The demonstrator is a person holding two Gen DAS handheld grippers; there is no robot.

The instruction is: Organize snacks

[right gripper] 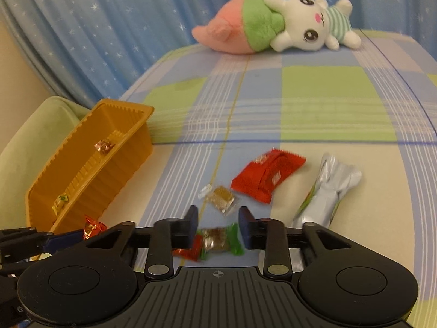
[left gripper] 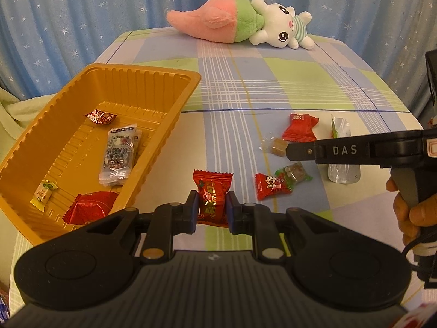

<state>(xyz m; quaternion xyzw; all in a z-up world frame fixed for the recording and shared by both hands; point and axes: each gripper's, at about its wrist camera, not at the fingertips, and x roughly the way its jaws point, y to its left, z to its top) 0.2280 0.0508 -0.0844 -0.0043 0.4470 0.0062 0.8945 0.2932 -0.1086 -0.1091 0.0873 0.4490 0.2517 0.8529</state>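
My left gripper (left gripper: 211, 205) is shut on a red foil candy (left gripper: 213, 191), held just right of the orange tray (left gripper: 142, 69). The tray holds several snacks, among them clear packets (left gripper: 120, 153) and a red foil sweet (left gripper: 92, 205). My right gripper (right gripper: 218, 218) stands open low over the cloth. A green-wrapped candy (right gripper: 218, 239) lies between its fingers with neither pad pressing on it. A red cartoon-face candy (right gripper: 188, 251) lies under the left finger. Ahead lie a clear-wrapped brown candy (right gripper: 220, 198), a red packet (right gripper: 265, 177) and a silver pouch (right gripper: 325, 194).
A plush toy (left gripper: 240, 22) lies at the far edge of the checked tablecloth (left gripper: 273, 82). Blue star curtains hang behind it. A pale green cushion (right gripper: 35, 142) sits left of the tray (right gripper: 90, 186). A hand (left gripper: 409, 210) grips the right gripper's handle.
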